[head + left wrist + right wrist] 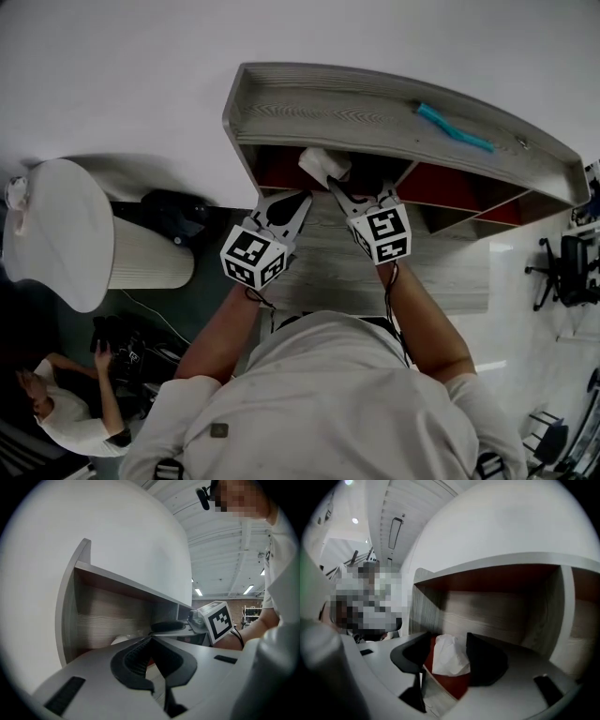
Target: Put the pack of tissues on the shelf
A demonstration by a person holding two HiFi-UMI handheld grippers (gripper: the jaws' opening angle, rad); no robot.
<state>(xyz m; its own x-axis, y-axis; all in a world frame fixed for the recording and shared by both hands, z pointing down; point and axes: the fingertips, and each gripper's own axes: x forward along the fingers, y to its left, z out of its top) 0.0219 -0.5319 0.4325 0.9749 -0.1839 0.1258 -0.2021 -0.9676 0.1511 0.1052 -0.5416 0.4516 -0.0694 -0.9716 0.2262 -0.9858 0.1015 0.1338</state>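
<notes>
Person's torso [328, 403] fills 6 o'clock. Ahead at 12, the right gripper [446, 641] stands slack and wide around the tissue pack [450, 657]. The pack sits in the shelf's [375, 108] 9 o'clock end compartment, seemingly upright, long axis toward 12. The left gripper [151, 641] is pinched together, empty.

Shelf [375, 108]: pale grey wood grain; compartments beneath its top backed red. Tissues [323, 167] in shelf: white. Strip [454, 128] on shelf top: teal. Left tongs [289, 206], right tongs [361, 194]: light grey, black pads, black-and-white square markers.
</notes>
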